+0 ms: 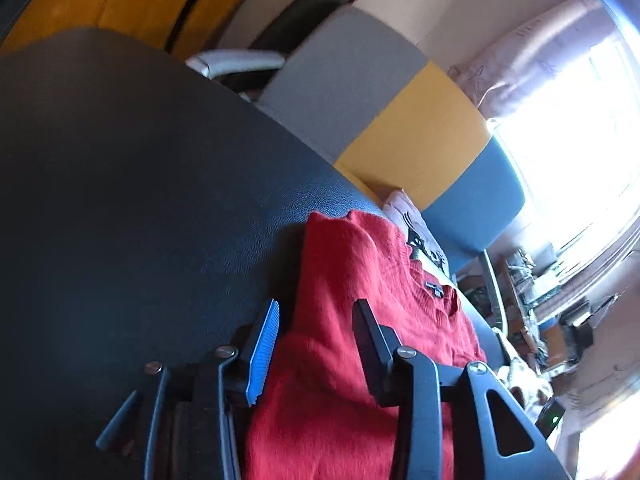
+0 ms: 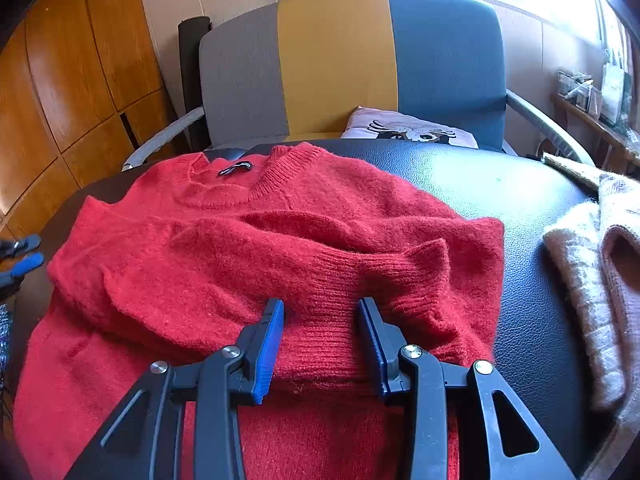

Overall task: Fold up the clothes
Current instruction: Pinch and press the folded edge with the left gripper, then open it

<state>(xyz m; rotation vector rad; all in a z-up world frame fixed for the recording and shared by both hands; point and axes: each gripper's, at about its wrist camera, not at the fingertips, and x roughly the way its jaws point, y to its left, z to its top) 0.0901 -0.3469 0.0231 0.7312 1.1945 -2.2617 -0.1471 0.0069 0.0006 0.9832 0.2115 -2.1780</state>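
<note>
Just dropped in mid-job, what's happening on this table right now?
A person with two handheld grippers is folding a red fuzzy knit sweater on the black leather-textured table. One sleeve already lies across the chest. The right gripper is open over the ribbed cuff; the left gripper is open at the sweater's side. A beige knit garment waits alongside.

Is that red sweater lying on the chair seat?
No, the red sweater lies on the black table; the chair stands behind it.
</note>
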